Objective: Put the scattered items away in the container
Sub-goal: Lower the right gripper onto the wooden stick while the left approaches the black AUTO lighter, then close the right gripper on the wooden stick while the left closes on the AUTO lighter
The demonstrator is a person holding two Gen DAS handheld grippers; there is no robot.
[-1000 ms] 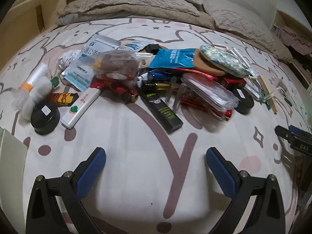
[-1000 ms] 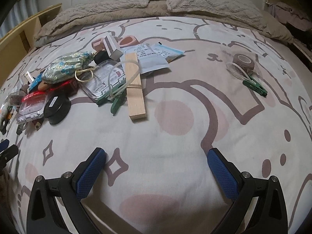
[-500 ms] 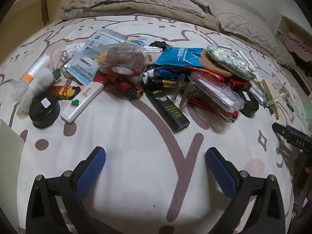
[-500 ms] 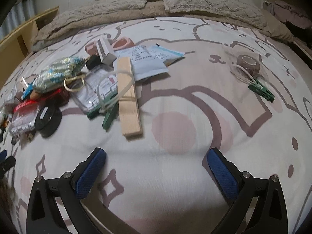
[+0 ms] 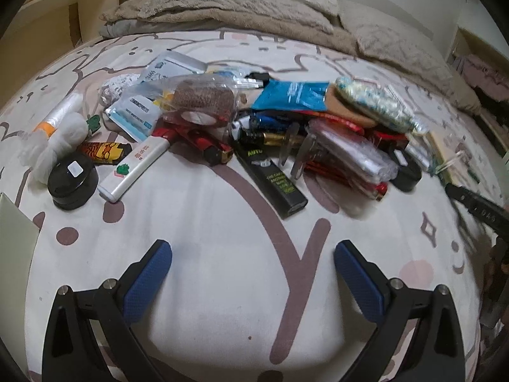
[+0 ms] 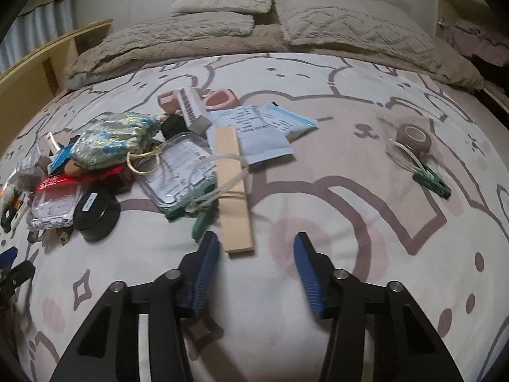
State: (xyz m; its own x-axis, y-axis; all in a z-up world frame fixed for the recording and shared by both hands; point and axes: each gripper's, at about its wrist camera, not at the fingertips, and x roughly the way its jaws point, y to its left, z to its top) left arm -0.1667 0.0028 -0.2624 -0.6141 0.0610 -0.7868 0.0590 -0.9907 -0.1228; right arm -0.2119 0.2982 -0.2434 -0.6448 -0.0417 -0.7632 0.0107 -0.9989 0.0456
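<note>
A heap of small items lies on a patterned bed cover. In the left wrist view I see a black box [image 5: 274, 178], a white tube [image 5: 133, 168], a black round tin [image 5: 72, 180], a brown bandage roll in a bag [image 5: 203, 103] and a blue pouch [image 5: 292, 95]. My left gripper [image 5: 253, 269] is open and empty, short of the heap. In the right wrist view a wooden block [image 6: 233, 187], green clips [image 6: 200, 213] and a floral pouch [image 6: 117, 138] lie ahead. My right gripper [image 6: 256, 269] is partly open and empty, just short of the block.
A brown tape roll [image 6: 415, 135] with a green clip [image 6: 432, 184] lies apart at the right. Pillows and a folded blanket [image 6: 222, 31] lie at the bed's head. A wooden frame [image 5: 57, 31] runs along the left. A pale flat edge [image 5: 12, 245] shows at far left.
My right gripper has narrowed from wide open and moved closer to the wooden block. My left gripper has drifted a little towards the heap, still wide open.
</note>
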